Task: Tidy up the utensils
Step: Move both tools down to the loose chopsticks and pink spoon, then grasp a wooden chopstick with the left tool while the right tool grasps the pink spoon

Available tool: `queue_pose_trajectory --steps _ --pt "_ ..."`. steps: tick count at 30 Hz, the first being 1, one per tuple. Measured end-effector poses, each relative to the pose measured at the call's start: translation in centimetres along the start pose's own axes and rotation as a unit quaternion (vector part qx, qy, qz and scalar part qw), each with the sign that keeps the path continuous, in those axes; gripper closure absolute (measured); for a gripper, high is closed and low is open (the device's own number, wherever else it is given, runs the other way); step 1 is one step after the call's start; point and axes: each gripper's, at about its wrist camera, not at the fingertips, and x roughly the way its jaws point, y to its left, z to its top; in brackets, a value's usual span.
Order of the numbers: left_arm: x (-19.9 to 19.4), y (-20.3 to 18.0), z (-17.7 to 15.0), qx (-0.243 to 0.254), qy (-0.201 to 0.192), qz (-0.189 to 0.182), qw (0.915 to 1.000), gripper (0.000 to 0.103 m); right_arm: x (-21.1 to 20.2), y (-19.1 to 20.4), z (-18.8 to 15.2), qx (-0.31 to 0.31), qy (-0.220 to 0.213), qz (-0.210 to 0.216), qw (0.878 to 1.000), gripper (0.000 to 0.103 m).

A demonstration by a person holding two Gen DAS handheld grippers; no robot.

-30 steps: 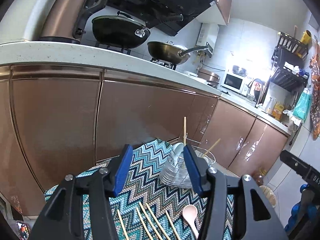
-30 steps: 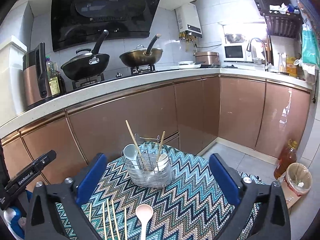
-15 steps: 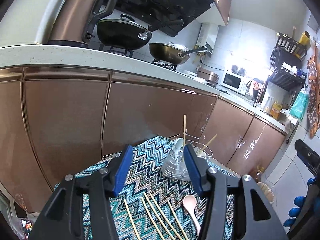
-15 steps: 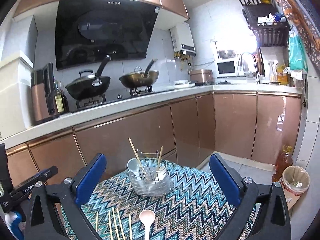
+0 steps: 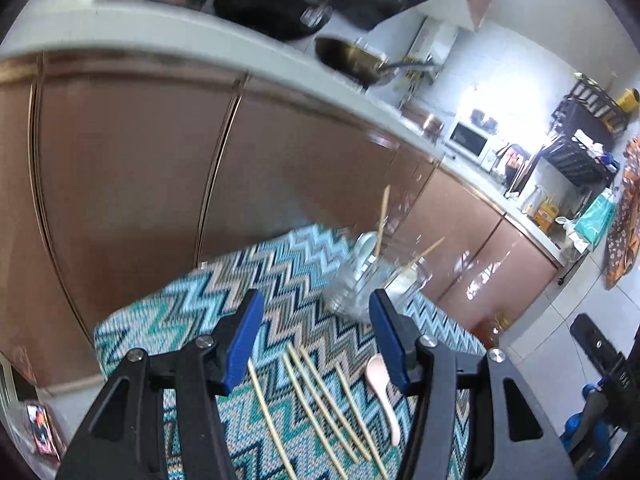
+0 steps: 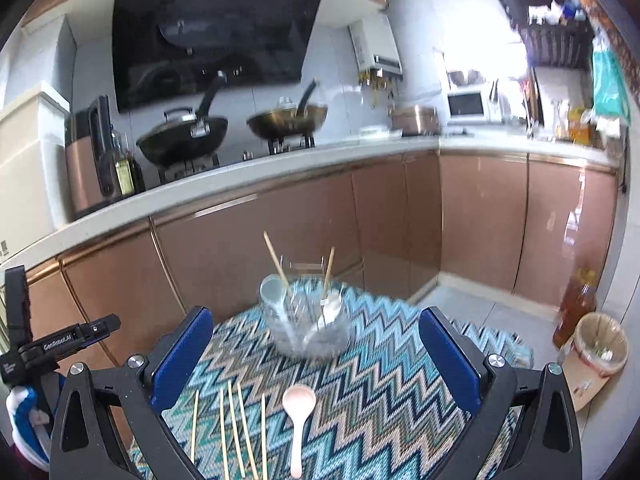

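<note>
copper kitchen cabinets [image 6: 248,248] back a zigzag tablecloth [image 6: 380,380]; left tongs [image 5: 316,332] and right tongs [image 6: 316,352] spread, empty.

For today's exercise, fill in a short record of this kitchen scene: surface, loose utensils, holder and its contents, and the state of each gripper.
surface: zigzag-patterned cloth in teal, white and tan
loose utensils: five chopsticks lying side by side; one pink spoon to their right
holder: wire utensil basket at the far side of the cloth, blurred
holder contents: two chopsticks standing tilted, plus white items, probably spoons
left gripper: open, empty, above the loose chopsticks
right gripper: open wide, empty
</note>
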Motion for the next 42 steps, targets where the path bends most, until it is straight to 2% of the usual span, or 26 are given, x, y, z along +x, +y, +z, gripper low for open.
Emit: queue_pose_trajectory --steps 4,7,10,14,17,22,30,39,42 --pt "3.3 2.2 -0.5 -0.037 0.079 -0.036 0.9956 0.050 2.7 -0.6 -1.4 0.000 0.055 0.012 0.998 0.000" --pt "6.3 2.8 -1.5 -0.058 0.145 -0.053 0.9863 0.052 5.3 -0.8 -2.7 -0.004 0.103 0.023 0.994 0.004" --pt "9.3 2.8 -3.1 -0.068 0.203 -0.045 0.9758 0.053 7.9 -1.2 -4.1 0.000 0.152 0.041 0.988 0.014" --pt "13.0 2.7 -4.4 -0.068 0.259 -0.023 0.9632 0.069 11.1 -1.9 -5.7 0.003 0.204 0.063 0.977 0.024" --pt "15.6 2.6 -4.8 -0.069 0.291 -0.010 0.9542 0.073 13.7 -2.4 -6.7 0.003 0.241 0.078 0.967 0.035" --pt "18.9 2.9 -5.6 -0.084 0.326 0.015 0.9415 0.081 17.7 -3.0 -8.1 0.004 0.292 0.108 0.950 0.044" --pt "22.3 3.5 -6.2 -0.087 0.361 0.050 0.9270 0.085 23.0 -3.2 -9.4 0.002 0.352 0.147 0.924 0.046" --pt "24.1 2.8 -6.3 -0.076 0.386 0.077 0.9161 0.087 26.6 -2.2 -10.3 -0.029 0.399 0.170 0.901 0.057" --pt "24.7 2.3 -6.3 -0.066 0.390 0.088 0.9143 0.090 27.5 -1.8 -10.6 -0.043 0.415 0.175 0.892 0.066"
